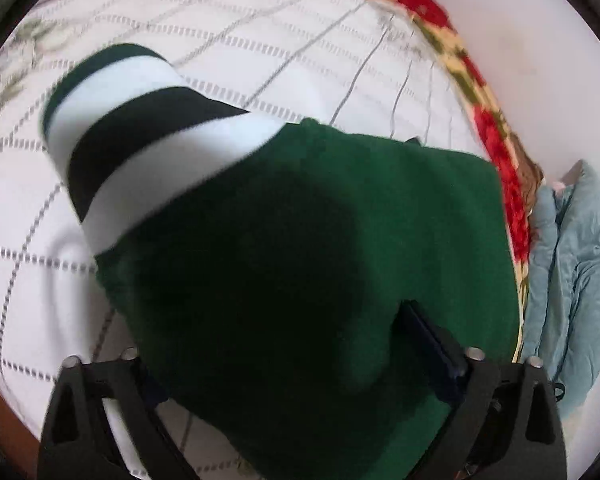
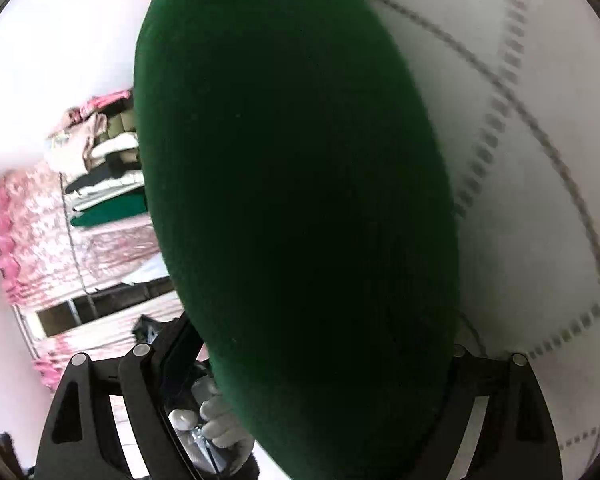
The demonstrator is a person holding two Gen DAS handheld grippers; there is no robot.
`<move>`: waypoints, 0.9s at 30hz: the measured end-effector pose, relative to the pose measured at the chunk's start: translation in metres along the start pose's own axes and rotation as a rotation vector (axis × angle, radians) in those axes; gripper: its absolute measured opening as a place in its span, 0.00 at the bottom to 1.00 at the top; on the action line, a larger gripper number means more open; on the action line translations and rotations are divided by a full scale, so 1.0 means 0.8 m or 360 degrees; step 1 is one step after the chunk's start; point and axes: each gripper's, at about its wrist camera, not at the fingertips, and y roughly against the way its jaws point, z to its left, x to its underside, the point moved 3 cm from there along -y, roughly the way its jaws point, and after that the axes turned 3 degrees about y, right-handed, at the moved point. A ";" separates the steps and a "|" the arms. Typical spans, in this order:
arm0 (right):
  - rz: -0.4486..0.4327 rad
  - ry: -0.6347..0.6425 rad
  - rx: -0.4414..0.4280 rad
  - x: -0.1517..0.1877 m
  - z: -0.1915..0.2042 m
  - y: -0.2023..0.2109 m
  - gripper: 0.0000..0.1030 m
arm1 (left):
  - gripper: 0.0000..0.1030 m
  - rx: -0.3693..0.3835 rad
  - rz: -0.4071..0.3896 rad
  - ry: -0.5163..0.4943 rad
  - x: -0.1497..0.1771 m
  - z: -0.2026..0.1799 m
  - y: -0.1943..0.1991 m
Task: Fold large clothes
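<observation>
A dark green garment (image 1: 308, 248) with a white and dark striped sleeve (image 1: 140, 128) lies bunched over a white bed sheet (image 1: 260, 60) with a grey grid. My left gripper (image 1: 300, 340) has green cloth draped between its black fingers (image 1: 432, 344); the jaws stand wide apart. In the right wrist view the same green garment (image 2: 292, 184) fills the middle and hangs between the fingers (image 2: 172, 356) of my right gripper (image 2: 316, 360), hiding the right fingertip. Whether either gripper pinches the cloth is hidden.
A red flowered blanket (image 1: 496, 140) runs along the bed's far edge, with a light blue garment (image 1: 572, 272) beyond it by the wall. The right wrist view shows a stack of folded clothes (image 2: 108, 176) on a pink flowered cover (image 2: 60, 248).
</observation>
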 end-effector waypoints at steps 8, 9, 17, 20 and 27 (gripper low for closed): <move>-0.0010 0.0032 -0.0045 -0.011 0.022 -0.015 0.65 | 0.42 0.0052 -0.0089 0.0026 -0.003 -0.009 0.012; -0.0010 0.0033 0.0009 -0.016 0.016 -0.020 0.73 | 0.48 0.0064 -0.0079 0.0022 -0.003 -0.008 0.007; -0.0018 0.0027 -0.0100 -0.039 0.032 -0.044 0.65 | 0.36 0.0113 -0.0192 0.0080 -0.019 -0.014 0.006; -0.0077 0.0040 -0.0108 -0.038 0.049 -0.037 0.49 | 0.30 0.0120 -0.0217 0.0074 -0.026 -0.028 0.022; -0.0167 0.0260 -0.0030 -0.043 0.145 -0.010 0.40 | 0.27 0.0203 -0.0273 -0.0019 -0.064 -0.071 0.064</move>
